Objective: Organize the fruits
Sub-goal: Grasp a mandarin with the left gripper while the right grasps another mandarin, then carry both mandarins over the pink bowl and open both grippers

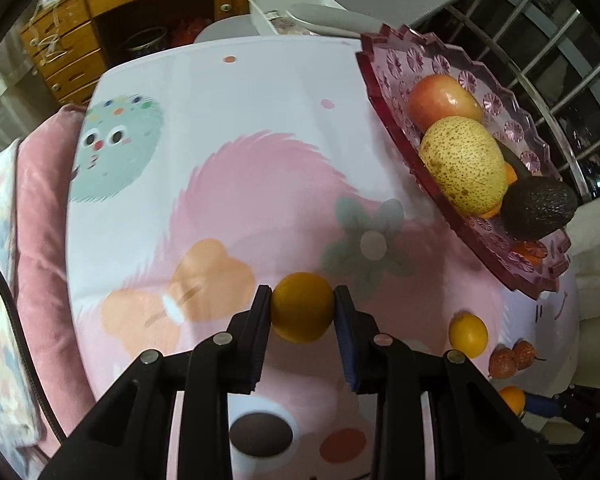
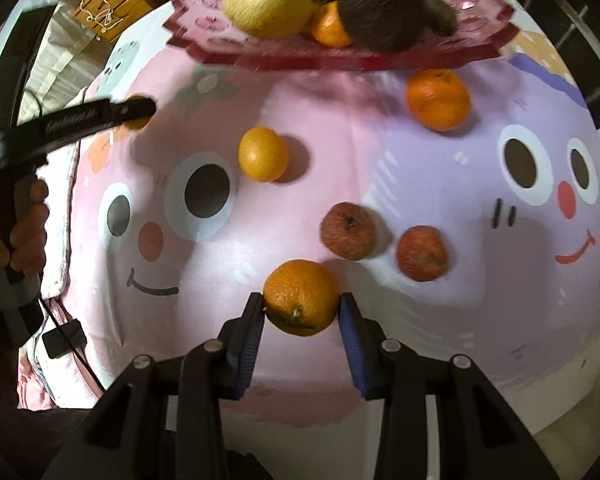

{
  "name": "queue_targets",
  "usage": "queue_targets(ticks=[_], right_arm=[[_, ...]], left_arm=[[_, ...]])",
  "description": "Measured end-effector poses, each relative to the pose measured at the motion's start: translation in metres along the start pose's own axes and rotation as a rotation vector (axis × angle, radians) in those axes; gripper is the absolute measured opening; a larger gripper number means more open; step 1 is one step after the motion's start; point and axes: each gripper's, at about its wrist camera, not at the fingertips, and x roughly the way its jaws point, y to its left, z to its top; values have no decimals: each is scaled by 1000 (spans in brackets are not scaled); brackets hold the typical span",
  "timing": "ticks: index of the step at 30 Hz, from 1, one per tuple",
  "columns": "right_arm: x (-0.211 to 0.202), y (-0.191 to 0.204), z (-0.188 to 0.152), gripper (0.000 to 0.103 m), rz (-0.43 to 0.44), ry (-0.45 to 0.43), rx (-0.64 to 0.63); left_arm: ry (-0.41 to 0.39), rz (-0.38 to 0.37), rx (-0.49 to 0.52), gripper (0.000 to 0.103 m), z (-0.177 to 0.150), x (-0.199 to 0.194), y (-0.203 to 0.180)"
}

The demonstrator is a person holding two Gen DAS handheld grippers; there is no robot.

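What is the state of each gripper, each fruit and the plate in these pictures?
left gripper: shut on a small orange
right gripper: shut on a stemmed orange
pink plate: holds apple, pear, avocado
two reddish fruits: loose on the tablecloth

Both wrist views close, steeply downward, sharing pink fruit tray (image 1: 384, 92)
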Motion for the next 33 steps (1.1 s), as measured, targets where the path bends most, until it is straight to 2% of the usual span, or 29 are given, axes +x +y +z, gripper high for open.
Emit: queue_targets(ticks=[5, 16, 24, 30, 33], right_arm=[[-29, -12, 2, 38, -5, -44, -1], [-110, -42, 23, 38, 6, -230, -76], [-131, -64, 49, 38, 43, -287, -138], [-137, -80, 71, 38, 105, -336, -236], [-137, -84, 80, 38, 107, -367, -294]], left_arm=[[-20, -19, -60, 29, -12, -26, -2], [-81, -13, -100, 29, -36, -79, -33], [-133, -5, -198, 29, -46, -102, -73], [-208, 33, -261, 29, -41, -106, -105], [-230, 33, -281, 29, -37, -102, -116]])
